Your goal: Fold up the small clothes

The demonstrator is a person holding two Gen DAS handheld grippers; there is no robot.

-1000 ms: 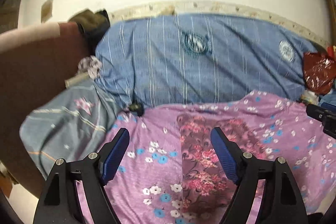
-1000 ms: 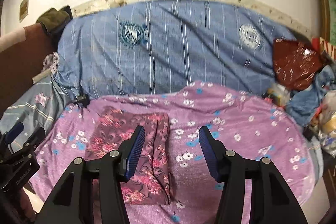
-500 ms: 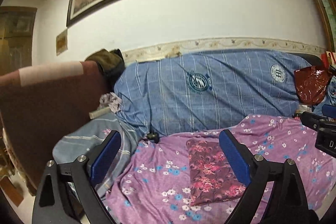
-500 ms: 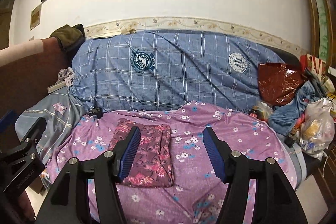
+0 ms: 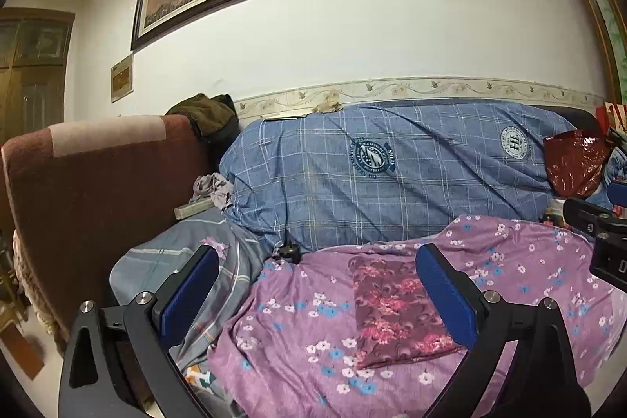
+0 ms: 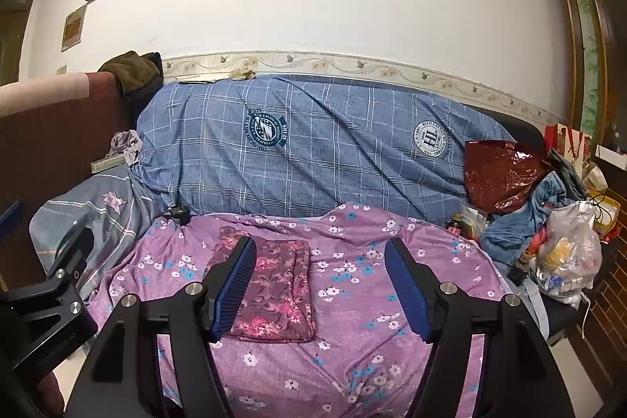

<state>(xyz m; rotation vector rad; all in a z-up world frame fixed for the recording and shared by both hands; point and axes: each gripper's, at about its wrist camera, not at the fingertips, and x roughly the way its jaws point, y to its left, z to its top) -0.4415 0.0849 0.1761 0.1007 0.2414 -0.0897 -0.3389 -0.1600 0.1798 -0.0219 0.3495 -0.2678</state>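
A folded maroon garment with pink flowers (image 5: 395,312) lies flat on the purple floral sheet (image 5: 313,359); it also shows in the right wrist view (image 6: 280,292). My left gripper (image 5: 317,290) is open and empty, held back above the sheet's front edge. My right gripper (image 6: 319,285) is open and empty, also drawn back from the garment. Each gripper's body shows at the edge of the other's view.
A blue plaid cover (image 6: 313,147) drapes the sofa back. A brown armrest (image 5: 90,183) stands at left with a grey pillow (image 5: 176,261) beside it. A red bag (image 6: 501,175), clothes and plastic bags (image 6: 568,257) crowd the right end.
Both grippers have pulled back and tilted up from the garment, which now lies farther away. More wall and the picture frame have come into view.
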